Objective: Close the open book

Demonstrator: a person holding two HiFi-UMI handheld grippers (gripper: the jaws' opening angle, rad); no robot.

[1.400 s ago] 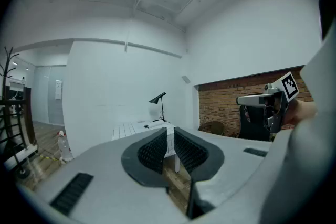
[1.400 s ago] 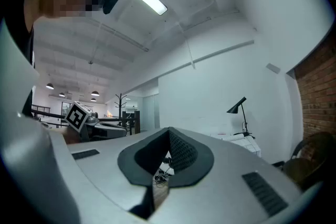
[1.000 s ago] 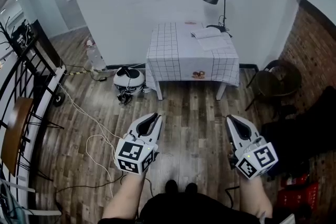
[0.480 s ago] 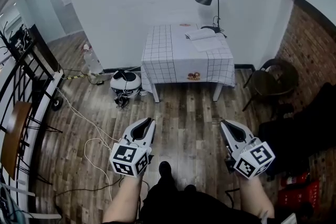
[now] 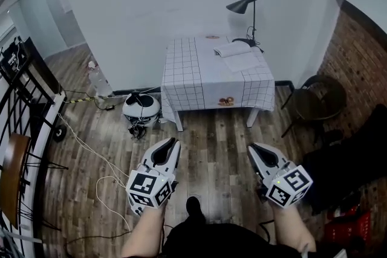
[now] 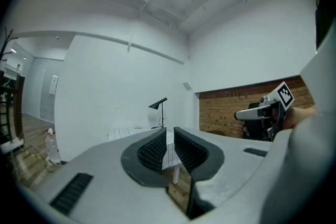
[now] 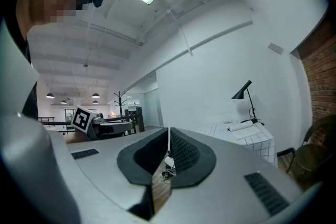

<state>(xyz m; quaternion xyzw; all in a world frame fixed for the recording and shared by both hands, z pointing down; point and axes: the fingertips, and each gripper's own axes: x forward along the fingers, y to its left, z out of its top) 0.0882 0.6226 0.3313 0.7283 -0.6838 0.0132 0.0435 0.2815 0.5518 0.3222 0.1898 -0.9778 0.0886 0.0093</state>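
The left hand-held gripper (image 6: 169,135) is held level and released: its two dark ribbed pads (image 6: 152,150) are parted by a narrow slit, and nothing is grasped between them. The right hand-held gripper (image 7: 168,136) is likewise held level and is clenched on nothing, its pads being brought together at the tips. In the head view both are seen side by side, well apart from each other, each carried on a bare forearm (image 5: 144,229) above the brown wooden plank floor (image 5: 224,136). A dark shoe (image 5: 194,208) is seen on the floor between them.

Farther out, a small square worktop covered by a white cloth with a thin black grid (image 5: 199,69) is set against the white wall, well apart from both grippers. The open white-paged book (image 5: 233,50) is laid at the far right corner of the worktop, its pages spread and facing up, untouched by either gripper. A slim black desk lamp with a cone shade (image 5: 243,6) is stood just beside the book at the far right edge, its shade tilted over the far edge. A small reddish item (image 5: 211,37) is seen at the far edge; what it is cannot be told.

On the floor, a round white device with a dark top (image 5: 141,107) is placed just beside the near left leg of the worktop, with pale cables (image 5: 84,148) trailed from it. A dark round chair (image 5: 320,99) is set near the right edge, beside a red brick wall (image 5: 363,51).
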